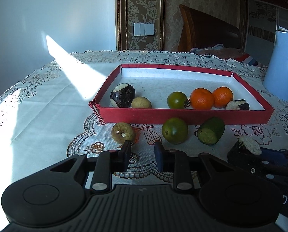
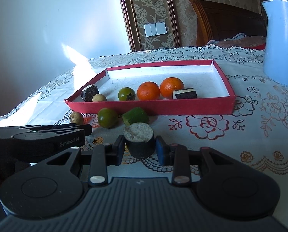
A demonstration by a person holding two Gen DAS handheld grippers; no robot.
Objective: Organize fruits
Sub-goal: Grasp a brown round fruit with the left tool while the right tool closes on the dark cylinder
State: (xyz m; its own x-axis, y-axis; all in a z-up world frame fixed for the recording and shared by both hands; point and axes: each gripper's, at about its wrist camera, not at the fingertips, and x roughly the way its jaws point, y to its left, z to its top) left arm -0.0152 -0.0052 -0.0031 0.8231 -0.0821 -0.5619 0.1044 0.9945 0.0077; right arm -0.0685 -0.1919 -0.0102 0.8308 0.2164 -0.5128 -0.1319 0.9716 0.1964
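Sorting is partway done — the right gripper (image 2: 139, 150) is clamped on a dark chunk (image 2: 139, 143) with a pale cut top, held just above the cloth (image 2: 240, 135) in front of the red tray (image 2: 153, 107). My read of the next move: lift the chunk over the near wall and set it in a bare spot. The left gripper (image 1: 142, 154) is narrowed to its tightest and empty, its left fingertip just by a tan fruit (image 1: 123, 132) — it would need to open first. In the tray: two oranges, a green fruit, a small tan one, two dark chunks. Outside: the tan fruit, a green fruit (image 1: 174, 130), a cut green piece (image 1: 211, 131).
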